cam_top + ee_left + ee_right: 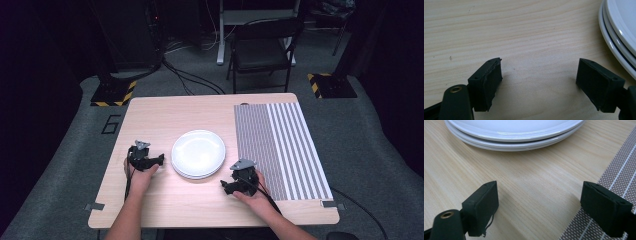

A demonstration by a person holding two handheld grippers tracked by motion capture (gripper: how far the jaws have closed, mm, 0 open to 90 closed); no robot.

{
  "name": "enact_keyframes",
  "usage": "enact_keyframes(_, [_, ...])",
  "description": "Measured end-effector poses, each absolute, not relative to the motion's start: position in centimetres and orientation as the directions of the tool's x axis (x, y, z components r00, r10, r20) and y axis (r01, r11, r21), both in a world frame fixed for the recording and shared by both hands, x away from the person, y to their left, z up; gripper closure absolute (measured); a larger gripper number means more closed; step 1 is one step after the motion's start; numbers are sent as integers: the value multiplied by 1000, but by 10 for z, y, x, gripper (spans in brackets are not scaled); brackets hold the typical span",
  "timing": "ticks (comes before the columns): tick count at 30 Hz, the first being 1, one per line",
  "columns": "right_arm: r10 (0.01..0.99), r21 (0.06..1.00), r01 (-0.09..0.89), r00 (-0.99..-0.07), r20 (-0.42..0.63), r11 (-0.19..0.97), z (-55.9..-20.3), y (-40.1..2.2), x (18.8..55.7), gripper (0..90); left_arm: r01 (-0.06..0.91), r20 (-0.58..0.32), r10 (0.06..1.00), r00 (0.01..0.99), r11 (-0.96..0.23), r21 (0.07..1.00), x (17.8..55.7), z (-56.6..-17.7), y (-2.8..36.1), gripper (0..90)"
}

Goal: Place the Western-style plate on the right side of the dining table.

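left claw (161,160) agape, plates (198,153) beside

A pale wooden table (165,112) is seen on grey carpet. Two white plates (198,153) are stacked near its middle (a dark line rings the lower rim), and a striped placemat (280,145) is laid along its right side. A black folding chair (262,47) is set beyond the far edge.

A pale wood-grain bench (165,200) stands on grey carpet (360,150) in a dim room. Beyond it a black folding chair (262,50) faces the bench, with black cables (192,77) trailing across the floor. Yellow-and-black striped base plates (114,93) sit at both far corners.
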State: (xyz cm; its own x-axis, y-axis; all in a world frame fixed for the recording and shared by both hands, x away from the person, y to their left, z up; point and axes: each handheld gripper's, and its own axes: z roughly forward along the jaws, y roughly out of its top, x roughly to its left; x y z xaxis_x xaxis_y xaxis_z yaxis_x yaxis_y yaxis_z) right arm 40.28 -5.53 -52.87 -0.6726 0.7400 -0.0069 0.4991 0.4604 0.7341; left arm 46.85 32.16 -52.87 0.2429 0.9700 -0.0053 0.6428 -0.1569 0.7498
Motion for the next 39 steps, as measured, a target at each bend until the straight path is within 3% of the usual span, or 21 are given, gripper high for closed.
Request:
enact_keyframes(25, [749, 736, 506, -663, -2, 450, -529, -54, 402, 146, 649, -4, 971, 241, -158, 744, 469, -529, 321, 167])
enact_keyframes(27, [751, 737, 510, -661, 4, 445, -529, -54, 402, 163, 649, -7, 972, 234, -150, 746, 469, -529, 320, 186])
enact_keyframes(28, [751, 742, 505, -660, 4, 440, -528, -55, 401, 212, 643, -8, 972, 234, -148, 751, 469, -528, 320, 218])
enact_keyframes(34, [758, 757, 481, -651, -28, 442, -527, -58, 399, 320, 645, -16, 977, 212, -128, 754, 467, -526, 321, 391])
enact_keyframes(39, [773, 759, 500, -635, -6, 417, -526, -61, 399, 338, 666, -86, 976, 198, -70, 742, 466, -519, 322, 484])
